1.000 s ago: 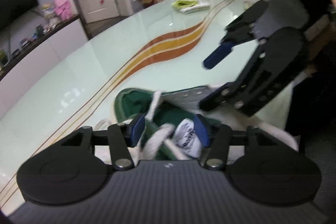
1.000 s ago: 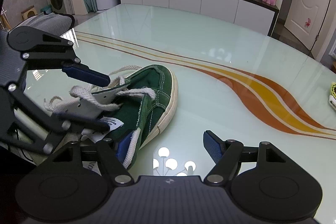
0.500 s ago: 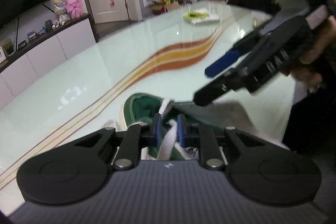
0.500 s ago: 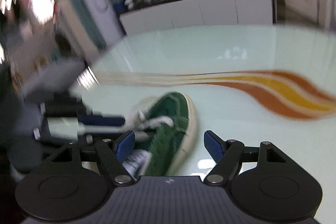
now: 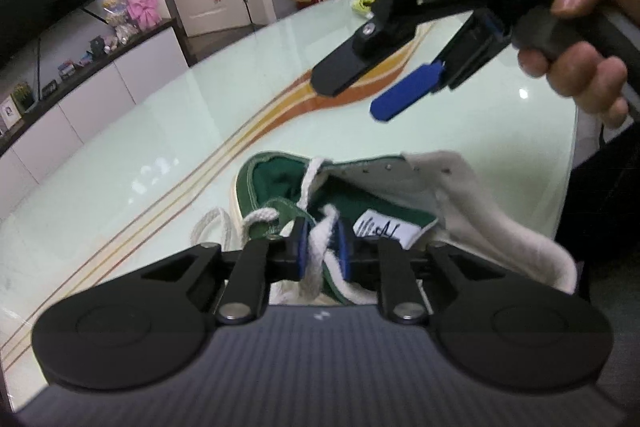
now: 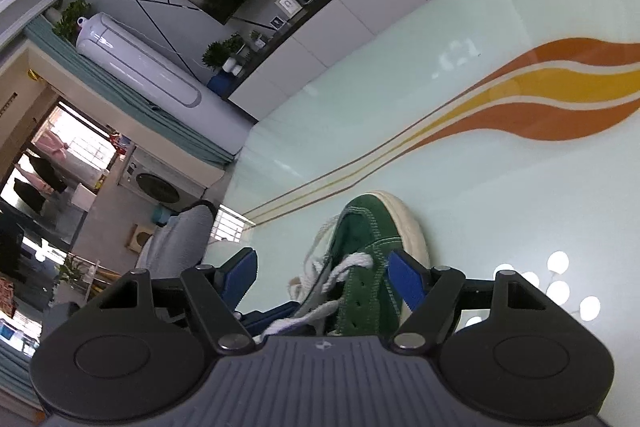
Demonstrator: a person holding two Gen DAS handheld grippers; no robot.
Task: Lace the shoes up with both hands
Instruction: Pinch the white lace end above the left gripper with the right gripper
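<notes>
- The shoe (image 5: 280, 187) is lying on the table (image 5: 160, 131), just in front of both grippers, toe pointing away.
- The left gripper (image 5: 322, 251) is pinching the lace (image 5: 320, 247), its blue pads (image 5: 301, 247) pressing narrow on either side of the white cord.
- The right gripper (image 6: 320, 273) is hanging above the shoe (image 6: 368, 247) with jaws wide, gripping nothing.
- In the left view, a hand (image 5: 588, 39) is holding the right gripper (image 5: 368, 91) tilted above the table.
- The tongue label (image 5: 380, 229) is showing inside the shoe.
</notes>
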